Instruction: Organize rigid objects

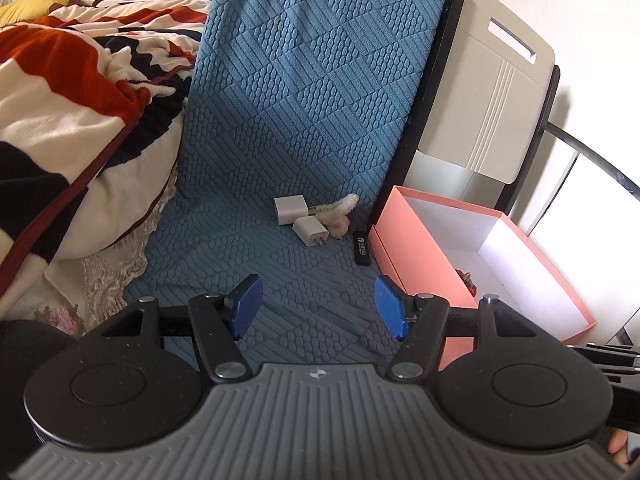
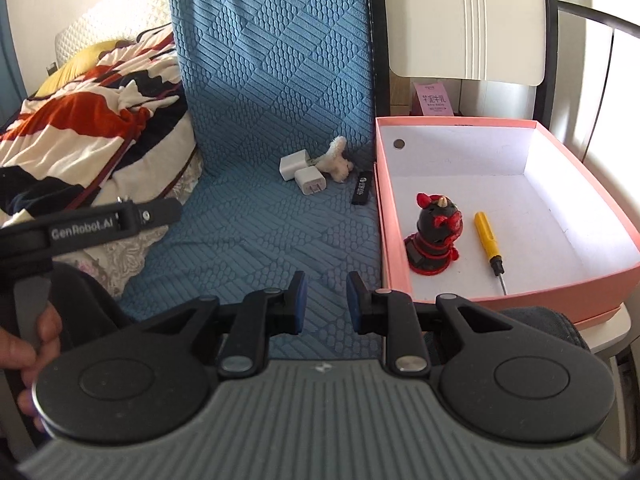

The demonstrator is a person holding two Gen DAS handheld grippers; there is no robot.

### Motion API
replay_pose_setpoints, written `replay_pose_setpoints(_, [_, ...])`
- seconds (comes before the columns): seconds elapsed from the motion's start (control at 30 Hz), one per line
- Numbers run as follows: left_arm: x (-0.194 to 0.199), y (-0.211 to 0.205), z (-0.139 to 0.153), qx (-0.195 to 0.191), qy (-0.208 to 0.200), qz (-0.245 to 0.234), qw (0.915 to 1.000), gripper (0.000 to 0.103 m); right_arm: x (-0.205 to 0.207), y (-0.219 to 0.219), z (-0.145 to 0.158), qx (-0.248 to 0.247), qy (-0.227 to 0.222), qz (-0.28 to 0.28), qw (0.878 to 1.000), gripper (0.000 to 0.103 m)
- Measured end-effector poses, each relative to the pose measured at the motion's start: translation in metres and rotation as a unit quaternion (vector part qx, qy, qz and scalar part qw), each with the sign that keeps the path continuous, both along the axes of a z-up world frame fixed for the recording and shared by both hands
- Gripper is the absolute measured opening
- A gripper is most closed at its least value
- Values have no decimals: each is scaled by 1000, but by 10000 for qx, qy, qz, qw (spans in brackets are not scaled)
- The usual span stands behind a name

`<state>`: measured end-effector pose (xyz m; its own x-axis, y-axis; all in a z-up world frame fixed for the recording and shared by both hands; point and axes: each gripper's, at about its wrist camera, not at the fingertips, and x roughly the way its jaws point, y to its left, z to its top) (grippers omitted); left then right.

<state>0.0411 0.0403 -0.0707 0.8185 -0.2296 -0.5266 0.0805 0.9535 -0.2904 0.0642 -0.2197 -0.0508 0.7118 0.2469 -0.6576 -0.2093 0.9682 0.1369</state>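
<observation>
Chargers [image 1: 301,218] and black stick [image 1: 361,249] on blue cover ahead of both empty tongs, left [image 1: 318,307] wide apart, right [image 2: 323,303] narrowly apart, stick lengthwise beside box [image 2: 460,122].

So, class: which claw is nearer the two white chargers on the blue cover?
Left, by a little. The left claw points straight at the white chargers; the right claw sits further back, with them ahead and slightly left.

A blue textured cover [image 2: 260,220] drapes the seat and backrest. Beside it lies a rumpled red, black and cream blanket [image 1: 68,96], with a yellow pillow [image 1: 28,4] behind.
</observation>
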Motion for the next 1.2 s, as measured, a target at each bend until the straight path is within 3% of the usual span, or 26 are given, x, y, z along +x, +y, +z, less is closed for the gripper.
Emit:
replay_pose_setpoints(0.37, [14,13,-3,-481,281,92,9984,68,3,18,-4,-13,116,-89,9999,25])
replay_pose_setpoints(0.6, [43,13,1,-534,321,16,9981,68,31,10,-9,482,120,-538,9973,27])
replay_pose_setpoints(0.77, [73,14,1,-542,401,-41,9977,68,62,17,-12,691,-18,-446,9966,27])
replay_pose_setpoints(1.0, [130,22,-7,-525,520,26,9973,68,91,35,-26,550,-119,-14,9984,26])
replay_pose_setpoints(1.2, [180,34,-18,-841,766,44,9935,68,128,33,-32,513,-75,-65,9986,27])
